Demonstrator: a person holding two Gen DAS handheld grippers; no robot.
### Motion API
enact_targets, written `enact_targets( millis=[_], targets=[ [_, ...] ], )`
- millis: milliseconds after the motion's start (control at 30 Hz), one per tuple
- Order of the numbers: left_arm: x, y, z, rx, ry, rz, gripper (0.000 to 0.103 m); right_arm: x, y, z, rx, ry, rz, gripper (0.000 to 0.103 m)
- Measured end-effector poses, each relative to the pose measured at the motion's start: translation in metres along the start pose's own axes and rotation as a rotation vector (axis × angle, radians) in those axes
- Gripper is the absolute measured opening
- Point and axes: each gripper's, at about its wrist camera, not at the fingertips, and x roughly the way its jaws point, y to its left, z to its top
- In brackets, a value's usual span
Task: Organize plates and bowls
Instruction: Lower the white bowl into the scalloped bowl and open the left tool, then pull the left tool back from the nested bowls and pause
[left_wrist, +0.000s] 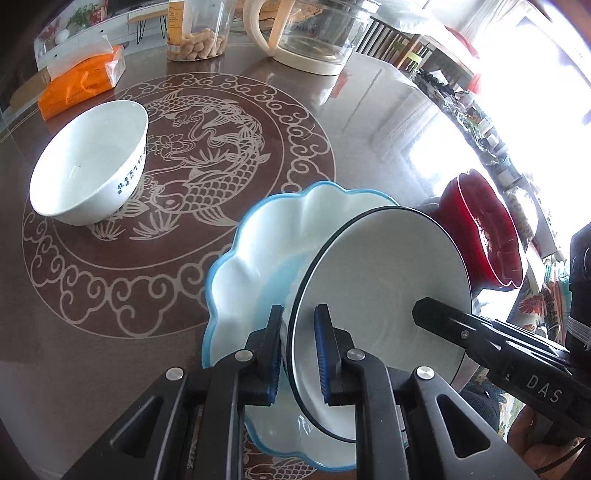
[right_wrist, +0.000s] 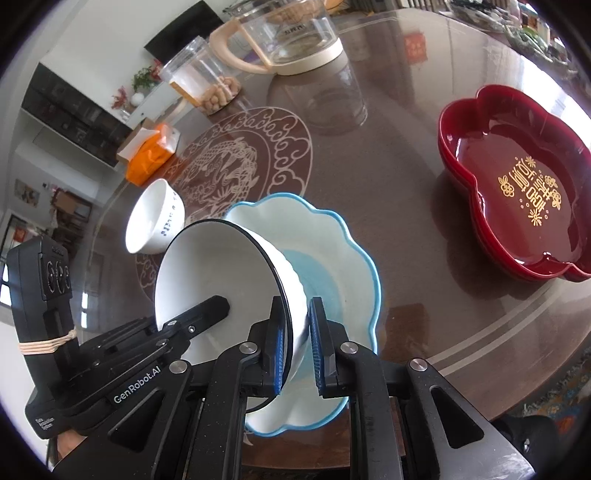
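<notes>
A white bowl with a black rim (left_wrist: 380, 266) (right_wrist: 214, 266) hangs tilted on its side over a scalloped white plate with a blue edge (left_wrist: 266, 236) (right_wrist: 332, 251). My left gripper (left_wrist: 299, 310) (right_wrist: 221, 302) is shut on the bowl's rim at one side. On the opposite side, my right gripper (right_wrist: 295, 302) (left_wrist: 424, 312) is shut on the bowl's wall. Whether the bowl touches the plate I cannot tell. A second white bowl with blue writing (left_wrist: 88, 166) (right_wrist: 155, 225) stands on the table's fish medallion, left of the plate.
A red flower-shaped tray (left_wrist: 487, 236) (right_wrist: 517, 184) with gold lettering sits to the right. At the far side stand an orange tissue pack (left_wrist: 81, 85) (right_wrist: 151, 158), a clear jar of nuts (left_wrist: 195, 33) (right_wrist: 207, 81) and a glass kettle (left_wrist: 314, 37) (right_wrist: 291, 37). The brown table (left_wrist: 110, 369) is glossy.
</notes>
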Motion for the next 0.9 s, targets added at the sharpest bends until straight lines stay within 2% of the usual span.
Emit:
enact_targets(
  millis=[233, 333, 467, 533, 600, 633, 767, 833, 867, 900],
  targets=[
    [0.008, -0.006, 0.001, 0.043, -0.015, 0.055, 0.016, 0.012, -0.007, 0.0, 0.016, 0.001, 0.01, 0.015],
    [0.011, -0.01, 0.005, 0.066, -0.025, 0.103, 0.017, 0.013, -0.009, 0.002, 0.017, -0.006, 0.021, 0.017],
    [0.003, -0.011, 0.008, 0.084, -0.056, 0.16, 0.018, 0.007, -0.009, 0.008, 0.012, -0.049, 0.025, 0.028],
    [-0.011, -0.006, 0.009, 0.075, -0.084, 0.16, 0.02, 0.003, -0.011, 0.01, 0.018, -0.066, 0.056, 0.042],
    [-0.028, -0.001, 0.007, 0.071, -0.116, 0.147, 0.021, -0.005, -0.01, 0.01, 0.02, -0.084, 0.055, 0.048],
    [-0.039, 0.001, 0.004, 0.071, -0.141, 0.144, 0.021, -0.01, -0.008, 0.009, 0.017, -0.1, 0.048, 0.056],
    [-0.084, 0.01, -0.018, 0.069, -0.3, 0.202, 0.025, -0.045, 0.004, -0.005, -0.031, -0.209, 0.019, 0.057],
    [-0.101, 0.02, -0.032, 0.042, -0.353, 0.208, 0.05, -0.063, 0.014, -0.019, -0.074, -0.276, -0.02, 0.063],
    [-0.109, 0.025, -0.04, 0.02, -0.381, 0.215, 0.081, -0.07, 0.02, -0.027, -0.096, -0.311, -0.042, 0.063],
    [-0.117, 0.032, -0.049, -0.006, -0.416, 0.239, 0.099, -0.075, 0.027, -0.036, -0.12, -0.345, -0.067, 0.063]
  ],
)
